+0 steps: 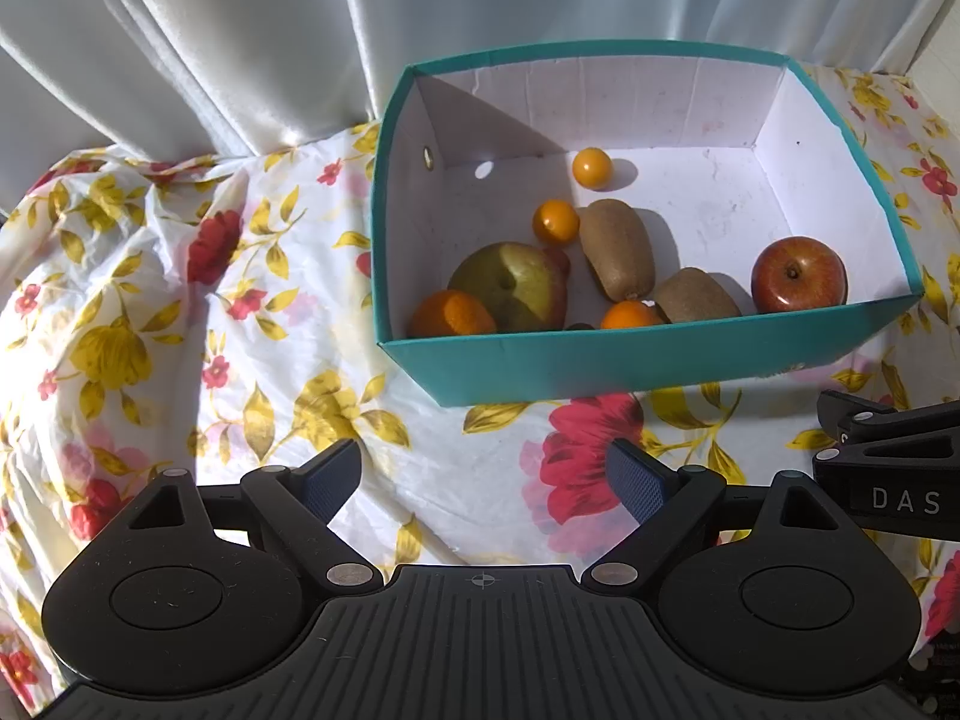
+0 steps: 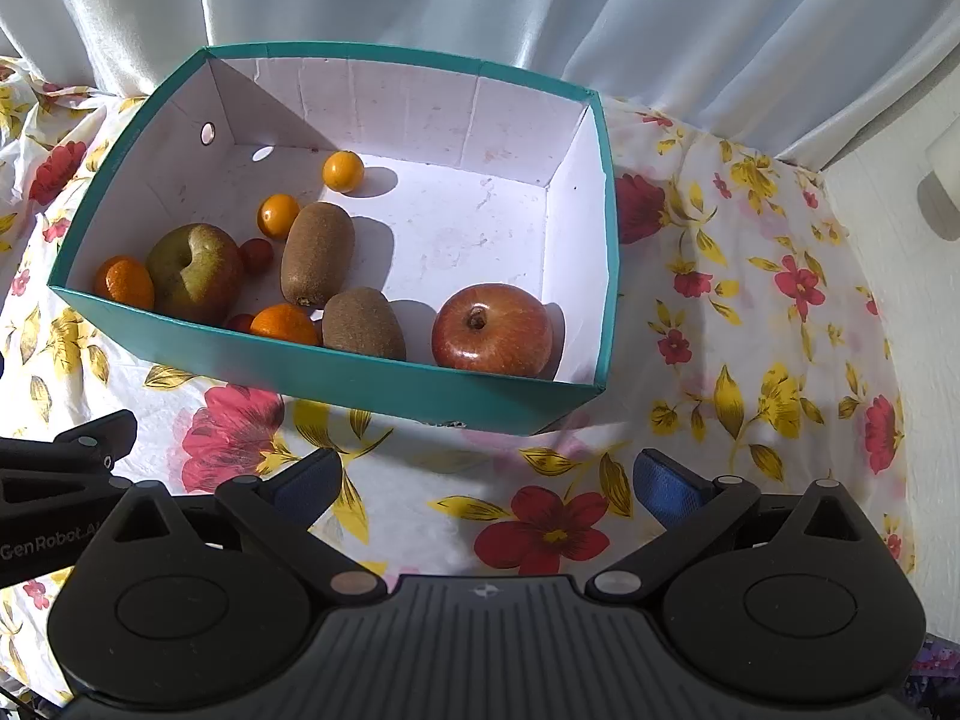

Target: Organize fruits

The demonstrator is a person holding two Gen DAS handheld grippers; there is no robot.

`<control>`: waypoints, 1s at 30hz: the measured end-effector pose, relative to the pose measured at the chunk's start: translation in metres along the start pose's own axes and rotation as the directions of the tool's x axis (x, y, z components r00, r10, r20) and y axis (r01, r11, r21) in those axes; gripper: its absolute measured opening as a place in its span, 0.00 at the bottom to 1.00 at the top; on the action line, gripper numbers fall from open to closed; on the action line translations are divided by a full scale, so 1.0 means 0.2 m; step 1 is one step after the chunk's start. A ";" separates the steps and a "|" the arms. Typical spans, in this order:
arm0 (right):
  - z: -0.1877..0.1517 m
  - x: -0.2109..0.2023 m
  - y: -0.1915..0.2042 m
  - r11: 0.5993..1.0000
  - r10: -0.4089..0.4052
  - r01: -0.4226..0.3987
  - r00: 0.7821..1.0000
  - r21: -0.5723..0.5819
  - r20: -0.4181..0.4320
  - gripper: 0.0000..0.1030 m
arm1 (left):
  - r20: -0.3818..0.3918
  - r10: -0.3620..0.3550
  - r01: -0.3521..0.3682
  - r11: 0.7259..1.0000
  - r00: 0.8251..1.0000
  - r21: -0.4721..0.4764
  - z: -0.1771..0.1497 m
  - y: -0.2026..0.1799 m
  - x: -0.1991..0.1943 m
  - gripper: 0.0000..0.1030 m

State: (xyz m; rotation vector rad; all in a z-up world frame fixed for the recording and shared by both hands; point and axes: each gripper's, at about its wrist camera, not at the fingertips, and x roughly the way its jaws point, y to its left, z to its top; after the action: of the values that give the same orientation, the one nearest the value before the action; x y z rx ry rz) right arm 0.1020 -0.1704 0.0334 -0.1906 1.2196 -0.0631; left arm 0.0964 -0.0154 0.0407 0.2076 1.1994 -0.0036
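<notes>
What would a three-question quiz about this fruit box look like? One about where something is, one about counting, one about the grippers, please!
1. Where is the red apple?
A. On the cloth
B. In the teal box
C. In a gripper

2. How many kiwis are in the box?
A. Two
B. Four
C. None

3. How are the left gripper and right gripper?
A. Both open, holding nothing
B. Both shut on fruit
C. One holds a kiwi

Answers: 1 B, the apple sits inside the box's walls; 2 A, two brown kiwis show; 3 A, only cloth shows between the spread fingers.
</notes>
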 end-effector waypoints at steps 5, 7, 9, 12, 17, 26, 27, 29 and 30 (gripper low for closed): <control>0.00 0.00 0.00 1.000 0.001 -0.001 1.000 0.001 0.000 1.00 | -0.002 -0.005 0.005 1.000 1.000 0.002 0.00 0.00 0.00 0.90; 0.00 0.00 0.01 1.000 0.002 -0.002 1.000 0.000 0.000 1.00 | -0.001 -0.004 0.004 1.000 1.000 0.003 0.00 -0.01 0.01 0.90; 0.00 0.00 0.00 1.000 0.001 -0.001 1.000 0.003 -0.001 1.00 | -0.001 -0.005 0.005 1.000 1.000 0.005 0.00 -0.01 0.01 0.90; 0.00 0.00 0.00 1.000 0.000 0.000 1.000 0.002 -0.002 1.00 | -0.001 -0.004 0.004 1.000 1.000 0.003 0.00 -0.01 0.00 0.90; 0.00 0.00 0.00 1.000 0.001 -0.001 1.000 0.001 -0.002 1.00 | -0.001 -0.004 0.004 1.000 1.000 0.005 0.00 -0.01 0.00 0.90; 0.00 0.01 0.01 1.000 0.000 0.000 1.000 0.000 -0.002 1.00 | -0.002 -0.001 0.001 1.000 1.000 0.007 0.00 -0.01 0.01 0.90; 0.00 0.01 0.01 1.000 0.000 0.000 1.000 -0.001 -0.001 1.00 | -0.004 -0.002 0.002 1.000 1.000 0.007 0.00 -0.01 0.01 0.90; 0.00 0.01 0.01 1.000 0.000 0.000 1.000 -0.004 0.000 1.00 | -0.004 -0.003 0.003 1.000 1.000 0.005 0.00 -0.01 0.01 0.90; 0.00 0.01 0.01 1.000 0.000 0.000 1.000 -0.003 0.000 1.00 | -0.003 -0.003 0.003 1.000 1.000 0.008 0.00 -0.01 0.01 0.90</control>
State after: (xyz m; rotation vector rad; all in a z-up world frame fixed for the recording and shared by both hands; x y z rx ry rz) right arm 0.1018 -0.1683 0.0318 -0.1935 1.2195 -0.0608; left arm 0.0971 -0.0163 0.0388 0.2128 1.2026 -0.0102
